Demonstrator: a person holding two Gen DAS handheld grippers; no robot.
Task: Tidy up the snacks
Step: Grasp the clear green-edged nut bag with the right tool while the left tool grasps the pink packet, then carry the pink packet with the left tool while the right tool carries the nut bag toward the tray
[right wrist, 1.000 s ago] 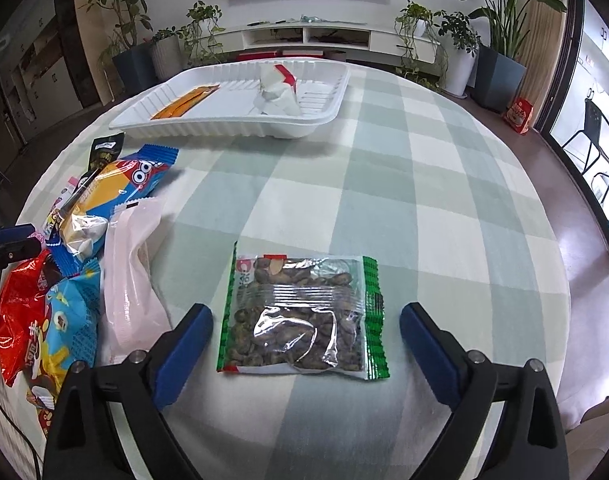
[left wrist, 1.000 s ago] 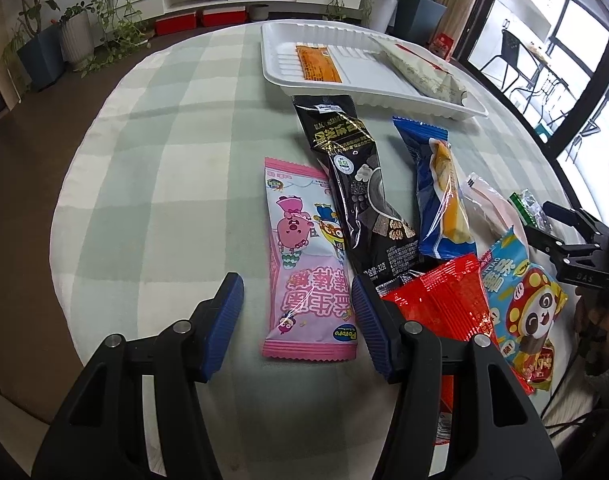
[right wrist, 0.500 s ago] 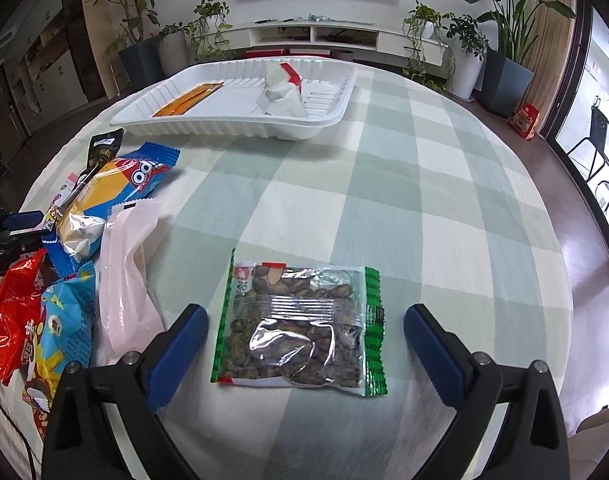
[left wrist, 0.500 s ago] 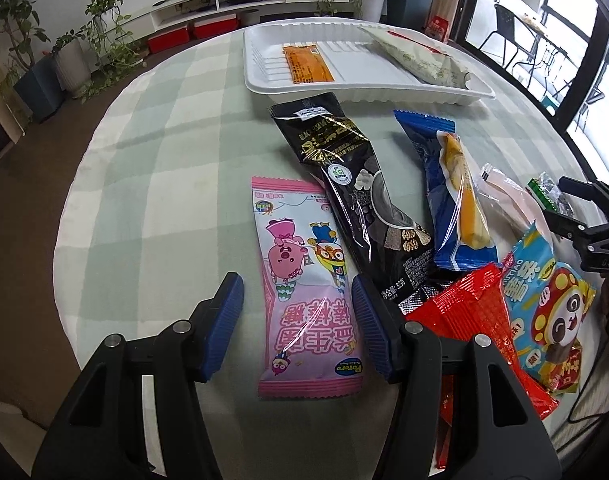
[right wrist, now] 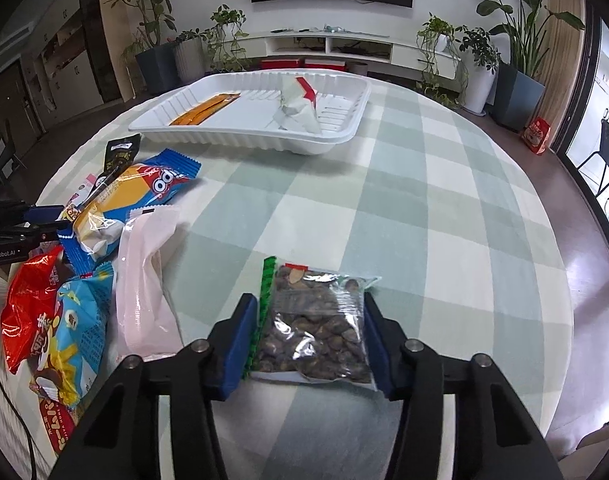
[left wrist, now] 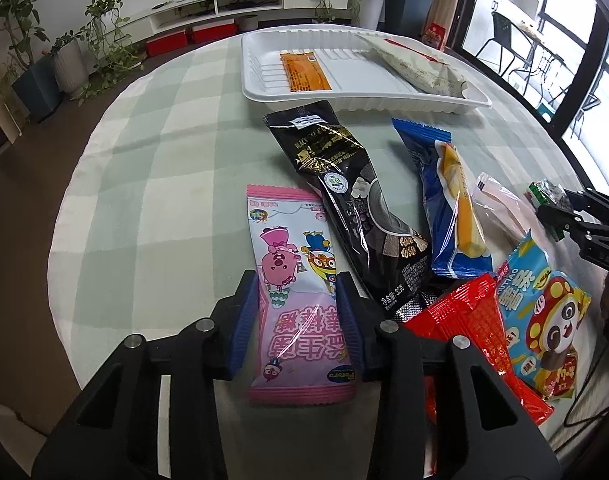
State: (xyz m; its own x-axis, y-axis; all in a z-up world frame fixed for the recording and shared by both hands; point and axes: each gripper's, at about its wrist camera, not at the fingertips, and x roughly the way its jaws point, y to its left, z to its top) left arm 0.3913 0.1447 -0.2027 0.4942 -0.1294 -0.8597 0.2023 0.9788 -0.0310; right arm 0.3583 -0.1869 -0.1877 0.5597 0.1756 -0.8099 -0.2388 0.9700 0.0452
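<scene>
In the left wrist view my left gripper is shut on the pink cartoon snack packet, its blue pads pressing both long edges. In the right wrist view my right gripper is shut on the clear green-edged bag of nuts, which is squeezed narrow between the pads. The white tray at the far side of the table holds an orange packet and a white pouch; it also shows in the right wrist view.
Loose snacks lie between the grippers: a black packet, a blue packet, a pale pink pouch, a red bag and a panda-print bag. The round table has a green checked cloth. Its edge is close below both grippers.
Both grippers have moved forward and closed: the left onto the pink packet, the right onto the nut bag, which now bulges between the pads.
</scene>
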